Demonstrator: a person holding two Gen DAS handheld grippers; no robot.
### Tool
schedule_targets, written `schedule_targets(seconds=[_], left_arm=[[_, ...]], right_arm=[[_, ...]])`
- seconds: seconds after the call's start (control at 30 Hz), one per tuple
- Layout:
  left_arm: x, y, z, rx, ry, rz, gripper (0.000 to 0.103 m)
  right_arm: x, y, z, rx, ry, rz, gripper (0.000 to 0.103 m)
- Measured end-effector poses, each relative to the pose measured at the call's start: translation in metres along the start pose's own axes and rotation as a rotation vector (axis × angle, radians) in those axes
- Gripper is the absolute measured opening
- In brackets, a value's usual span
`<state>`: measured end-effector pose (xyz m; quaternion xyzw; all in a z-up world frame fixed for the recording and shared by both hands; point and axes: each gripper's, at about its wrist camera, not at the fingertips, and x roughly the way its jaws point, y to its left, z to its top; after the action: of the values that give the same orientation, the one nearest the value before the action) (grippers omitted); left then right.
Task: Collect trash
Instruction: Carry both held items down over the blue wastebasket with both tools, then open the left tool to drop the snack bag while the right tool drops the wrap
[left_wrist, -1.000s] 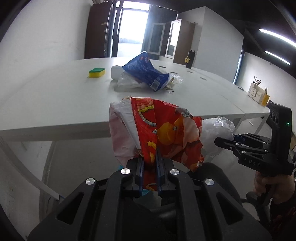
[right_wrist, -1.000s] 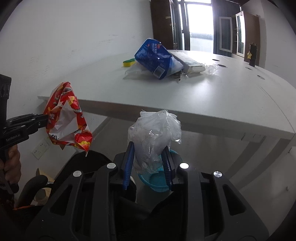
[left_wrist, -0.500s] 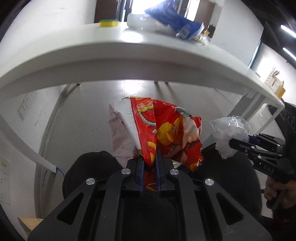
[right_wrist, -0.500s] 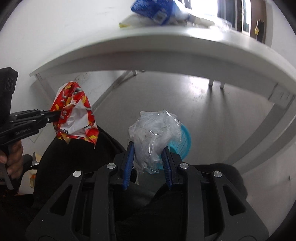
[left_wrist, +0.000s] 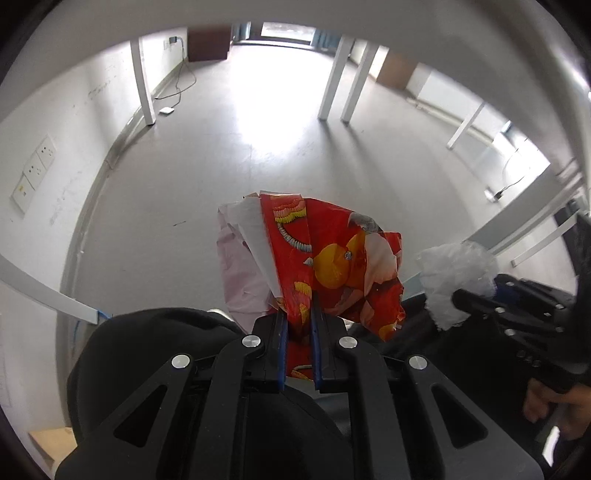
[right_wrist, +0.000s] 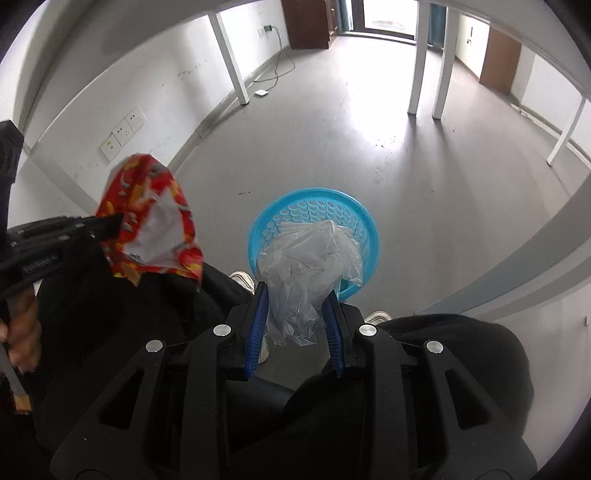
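Observation:
My left gripper (left_wrist: 298, 317) is shut on a crumpled red snack wrapper (left_wrist: 332, 266) with orange and yellow print; it also shows in the right wrist view (right_wrist: 151, 225), held to the left of the basket. My right gripper (right_wrist: 295, 299) is shut on a crumpled clear plastic bag (right_wrist: 310, 266), held above the near rim of a round blue plastic basket (right_wrist: 314, 210) on the floor. The bag and the right gripper (left_wrist: 458, 295) also show at the right of the left wrist view (left_wrist: 454, 269). Both grippers point down at the floor.
The grey floor (right_wrist: 369, 147) lies under the white table, whose legs (right_wrist: 415, 59) stand at the back. A wall with sockets (right_wrist: 122, 133) is at left. The person's dark trousers and white shoes (right_wrist: 376, 317) are beside the basket.
Both grippers have tilted down from the tabletop to the floor below it. The blue basket has come fully into the right wrist view under the plastic bag. Both still hold their trash.

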<state>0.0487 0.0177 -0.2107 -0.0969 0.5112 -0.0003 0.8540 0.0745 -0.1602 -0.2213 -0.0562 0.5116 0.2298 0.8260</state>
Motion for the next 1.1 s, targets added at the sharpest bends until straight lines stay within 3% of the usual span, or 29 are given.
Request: schedule_targets(seconds=[0.2, 0.57, 0.9, 1.1], left_arm=[[0.034, 0.005, 0.018, -0.035, 0.013, 0.03, 0.009], [0.102, 0.012, 0.045, -0.147, 0.107, 0.058, 0.009], [0.165, 0.026, 0.069, -0.224, 0.225, 0.05, 0.009], [0.189, 0.029, 0.08, -0.251, 0.253, 0.031, 0.009]], right_arm=[[0.034, -0.005, 0.012, 0.027, 0.051, -0.007, 0.028], [0.098, -0.024, 0.03, 0.122, 0.152, 0.014, 0.028], [0.161, -0.031, 0.042, 0.16, 0.261, 0.038, 0.029], [0.2, -0.039, 0.045, 0.199, 0.333, 0.049, 0.029]])
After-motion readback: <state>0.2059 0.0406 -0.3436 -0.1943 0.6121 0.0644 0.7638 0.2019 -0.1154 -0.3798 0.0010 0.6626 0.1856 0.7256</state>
